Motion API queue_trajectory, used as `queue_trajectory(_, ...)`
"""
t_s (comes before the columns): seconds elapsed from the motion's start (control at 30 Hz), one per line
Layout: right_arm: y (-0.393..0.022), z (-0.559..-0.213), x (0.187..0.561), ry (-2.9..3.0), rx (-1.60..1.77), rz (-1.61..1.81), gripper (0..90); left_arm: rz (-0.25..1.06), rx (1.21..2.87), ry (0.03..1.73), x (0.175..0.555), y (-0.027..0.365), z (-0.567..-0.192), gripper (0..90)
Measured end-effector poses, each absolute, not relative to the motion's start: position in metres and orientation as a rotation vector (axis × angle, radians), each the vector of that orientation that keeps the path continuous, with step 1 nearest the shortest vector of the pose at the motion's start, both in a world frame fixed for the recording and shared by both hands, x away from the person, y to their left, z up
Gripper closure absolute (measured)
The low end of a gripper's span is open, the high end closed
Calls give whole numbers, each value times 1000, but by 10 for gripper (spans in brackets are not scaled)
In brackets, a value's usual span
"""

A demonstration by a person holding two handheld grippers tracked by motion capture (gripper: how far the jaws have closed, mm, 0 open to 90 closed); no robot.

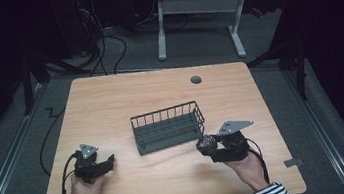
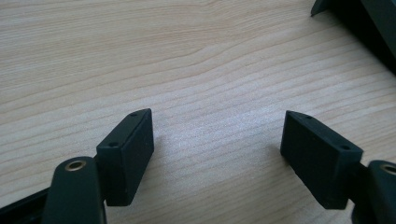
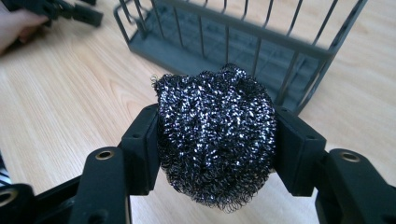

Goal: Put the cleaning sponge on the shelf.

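Observation:
A dark steel-wool scrubber [image 3: 215, 135] is squeezed between the pads of my right gripper [image 3: 215, 151], which is shut on it and holds it off the wooden table. In the high view the scrubber [image 1: 207, 144] hangs just in front of the right end of a grey wire basket [image 1: 168, 127], with the right gripper [image 1: 210, 146] behind it. The basket [image 3: 243, 44] stands close ahead in the right gripper view. My left gripper [image 2: 217, 154] rests low over bare wood, jaws wide open with nothing between them. It sits at the table's near left [image 1: 109, 161].
The wooden table [image 1: 160, 98] has a round cable hole [image 1: 196, 79] near its far edge. A corner of the basket [image 2: 364, 25] shows at the top right of the left gripper view. Beyond the table stand a desk frame [image 1: 197, 15] and floor cables.

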State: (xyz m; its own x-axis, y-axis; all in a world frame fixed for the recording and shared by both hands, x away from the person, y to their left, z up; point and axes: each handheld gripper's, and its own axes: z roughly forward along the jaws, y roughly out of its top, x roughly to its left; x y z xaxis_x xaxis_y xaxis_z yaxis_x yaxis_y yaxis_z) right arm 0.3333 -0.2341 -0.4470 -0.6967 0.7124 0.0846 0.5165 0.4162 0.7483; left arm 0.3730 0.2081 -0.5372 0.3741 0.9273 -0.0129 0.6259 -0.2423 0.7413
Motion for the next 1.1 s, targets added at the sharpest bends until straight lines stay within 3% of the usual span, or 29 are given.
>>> queue_trajectory(0.47,-237,-398,353,2365,1051,1241,413,575,1975,1330,373,207,-537,264)
queue_trajectory(1.1,-216,-382,396,2364,1044,1212,412,574,1975,1329,373,207,-537,263)
